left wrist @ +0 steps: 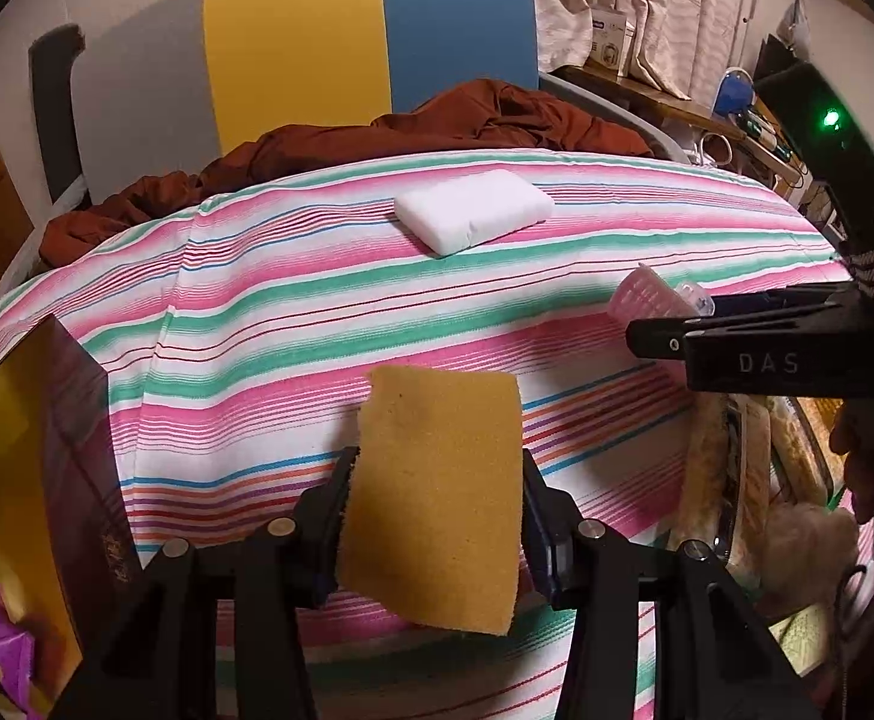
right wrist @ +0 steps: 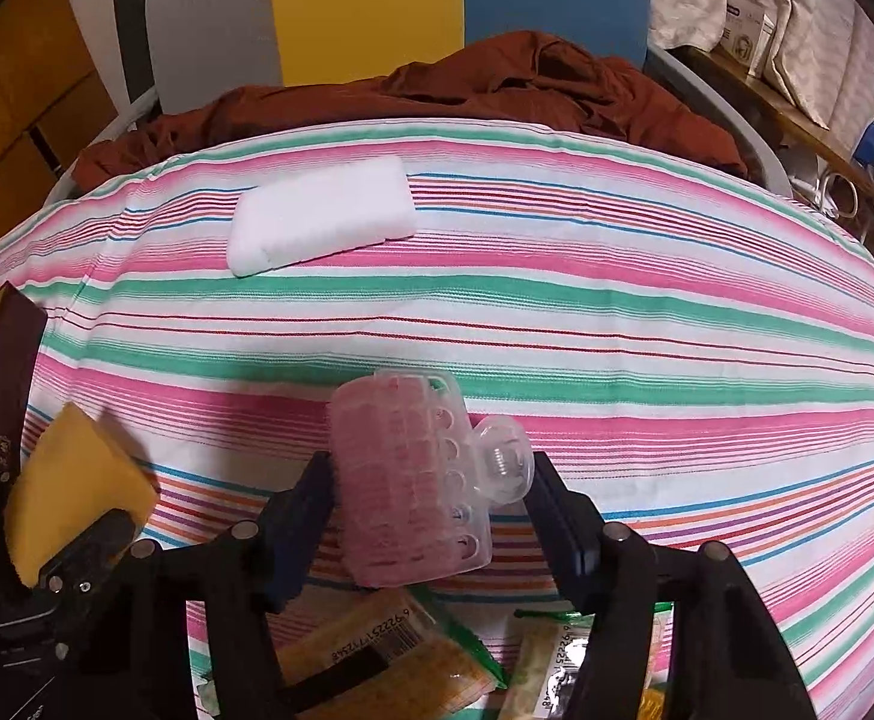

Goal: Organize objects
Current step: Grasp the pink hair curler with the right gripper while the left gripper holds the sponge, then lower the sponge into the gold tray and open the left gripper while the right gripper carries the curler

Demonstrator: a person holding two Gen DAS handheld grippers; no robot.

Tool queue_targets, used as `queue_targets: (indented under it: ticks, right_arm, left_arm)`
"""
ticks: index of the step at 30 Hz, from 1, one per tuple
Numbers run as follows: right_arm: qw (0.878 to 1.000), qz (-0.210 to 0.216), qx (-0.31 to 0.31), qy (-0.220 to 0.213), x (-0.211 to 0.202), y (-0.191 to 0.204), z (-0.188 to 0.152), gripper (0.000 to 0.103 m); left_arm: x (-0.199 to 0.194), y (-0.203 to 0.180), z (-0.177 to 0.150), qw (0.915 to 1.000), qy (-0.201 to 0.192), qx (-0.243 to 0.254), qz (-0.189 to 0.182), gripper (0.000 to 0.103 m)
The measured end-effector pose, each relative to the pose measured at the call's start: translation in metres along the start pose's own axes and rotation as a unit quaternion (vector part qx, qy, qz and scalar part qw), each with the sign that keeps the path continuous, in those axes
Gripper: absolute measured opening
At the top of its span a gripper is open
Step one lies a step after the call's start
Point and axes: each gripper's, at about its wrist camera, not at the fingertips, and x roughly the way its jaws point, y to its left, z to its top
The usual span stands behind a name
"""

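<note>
My left gripper (left wrist: pixel 434 480) is shut on a yellow sponge (left wrist: pixel 437 498), which stands upright between its pads above the striped cloth (left wrist: pixel 293 312). The same sponge (right wrist: pixel 71 480) shows at the lower left of the right wrist view. My right gripper (right wrist: pixel 431 498) has a pink see-through hair clip (right wrist: pixel 407 480) between its fingers, and both pads touch the clip's sides. In the left wrist view that clip (left wrist: pixel 647 297) shows at the right gripper's tip. A white foam block (left wrist: pixel 473 210) lies alone on the cloth farther back, also seen as the white foam block (right wrist: pixel 320 216).
A crumpled brown cloth (right wrist: pixel 497 90) lies along the far edge, before a chair back in grey, yellow and blue (left wrist: pixel 299 42). A dark box (left wrist: pixel 77 450) stands at the left. Printed packets (right wrist: pixel 377 648) lie below my right gripper. A cluttered shelf (left wrist: pixel 737 120) is at the right.
</note>
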Motion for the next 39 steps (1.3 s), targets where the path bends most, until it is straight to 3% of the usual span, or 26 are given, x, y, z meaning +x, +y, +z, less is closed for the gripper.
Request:
queue_targets:
  ticks: [4,14,28,39]
  right_arm:
    - [1.0,-0.003,0.0,-0.01,0.0,0.001,-0.001,0.064]
    - [0.998,0.004,-0.012,-0.069,-0.018,0.011,0.0,0.064]
    - [0.997,0.014,-0.011,-0.081,-0.032,0.027,-0.007,0.064]
    - [0.994,0.023,-0.065,-0.086,-0.044,0.071,-0.021,0.064]
  left_arm:
    - [-0.012,0.0,-0.001,1.0,-0.003,-0.004,-0.004,0.048]
    - [-0.085,0.007,-0.007,0.9981,-0.061,-0.002,0.009,0.048]
    - [-0.151,0.065,-0.051,0.9927,-0.086,-0.061,0.057,0.049]
    - [-0.18,0.123,-0.099,0.9847,-0.087,-0.128,0.08,0.049]
